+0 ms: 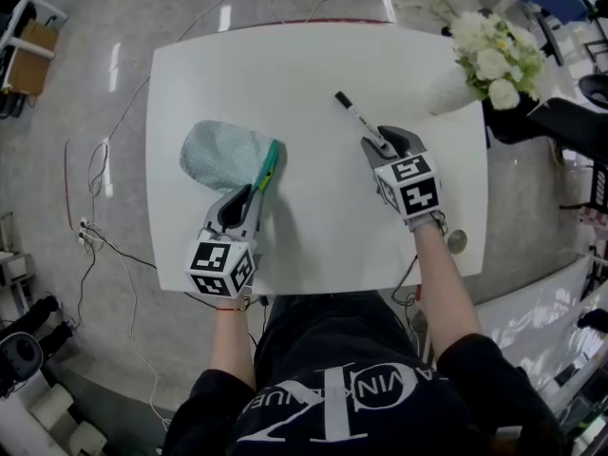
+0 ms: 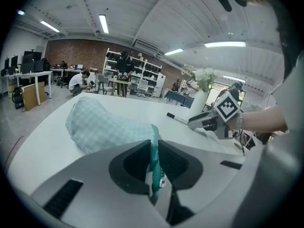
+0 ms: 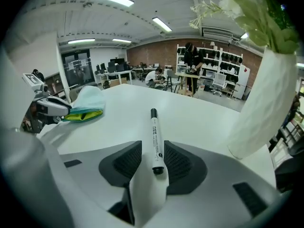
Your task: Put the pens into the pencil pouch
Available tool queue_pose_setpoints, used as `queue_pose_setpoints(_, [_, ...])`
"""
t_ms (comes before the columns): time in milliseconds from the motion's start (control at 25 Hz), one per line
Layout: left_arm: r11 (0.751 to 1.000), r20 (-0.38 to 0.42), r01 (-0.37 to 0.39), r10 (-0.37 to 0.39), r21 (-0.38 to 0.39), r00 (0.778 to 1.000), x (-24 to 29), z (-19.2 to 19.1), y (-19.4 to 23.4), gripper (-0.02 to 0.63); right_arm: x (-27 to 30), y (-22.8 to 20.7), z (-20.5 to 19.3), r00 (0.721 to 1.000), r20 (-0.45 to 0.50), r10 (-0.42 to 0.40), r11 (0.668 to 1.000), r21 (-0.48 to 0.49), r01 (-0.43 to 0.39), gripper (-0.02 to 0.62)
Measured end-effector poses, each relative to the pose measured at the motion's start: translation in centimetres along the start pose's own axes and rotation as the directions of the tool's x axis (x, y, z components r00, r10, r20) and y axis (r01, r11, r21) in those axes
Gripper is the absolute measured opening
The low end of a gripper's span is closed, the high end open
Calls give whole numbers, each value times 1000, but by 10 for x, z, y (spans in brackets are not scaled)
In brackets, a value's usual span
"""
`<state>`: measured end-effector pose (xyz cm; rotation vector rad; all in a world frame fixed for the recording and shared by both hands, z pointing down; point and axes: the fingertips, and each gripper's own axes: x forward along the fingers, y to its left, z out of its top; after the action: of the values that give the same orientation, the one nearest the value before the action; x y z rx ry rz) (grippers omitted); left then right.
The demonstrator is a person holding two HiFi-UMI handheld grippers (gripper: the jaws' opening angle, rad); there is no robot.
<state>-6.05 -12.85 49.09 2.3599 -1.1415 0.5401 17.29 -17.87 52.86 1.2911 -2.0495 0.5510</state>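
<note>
A light blue checked pencil pouch lies on the left half of the white table. My left gripper is shut on the teal rim at the pouch's mouth, which runs up between the jaws. A white marker pen with a black cap lies flat on the table at the right. My right gripper stands open around the pen's near end, and in the right gripper view the pen lies between the pads with a gap beside it. The pouch mouth faces the right gripper.
A white vase of white flowers stands at the table's far right corner, close beside the right gripper. Cables trail over the floor at the left. People and shelves are far off in the room.
</note>
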Motion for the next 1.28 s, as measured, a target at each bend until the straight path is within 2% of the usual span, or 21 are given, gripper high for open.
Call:
queue_pose_setpoints(360, [1000,-7,-4,4,-6,1000,-2,-4,0,52,6,1,-5,999,-29,26,1000,4,-26,128])
queue_pose_setpoints(480, [1000,-5,-4,4,-9,1000,-1,-5,0,51,7,3,-5,999,-25,35,999,4,-34,89])
queue_pose_setpoints(840, [1000,8,-10,10,-14,1000,-5,-4,-1,51,6,10,-3,999,-8,46,999,-2,-46,83])
queue_pose_setpoints(1040, [1000,22,-12,12,-21,1000,-9,-3,0,51,-2,30,8,995,39,88,996,1,-88,81])
queue_pose_setpoints(1280, [999,45,-10,11,-41,999,-13,0,0,51,-16,68,18,979,76,188,982,4,-189,81])
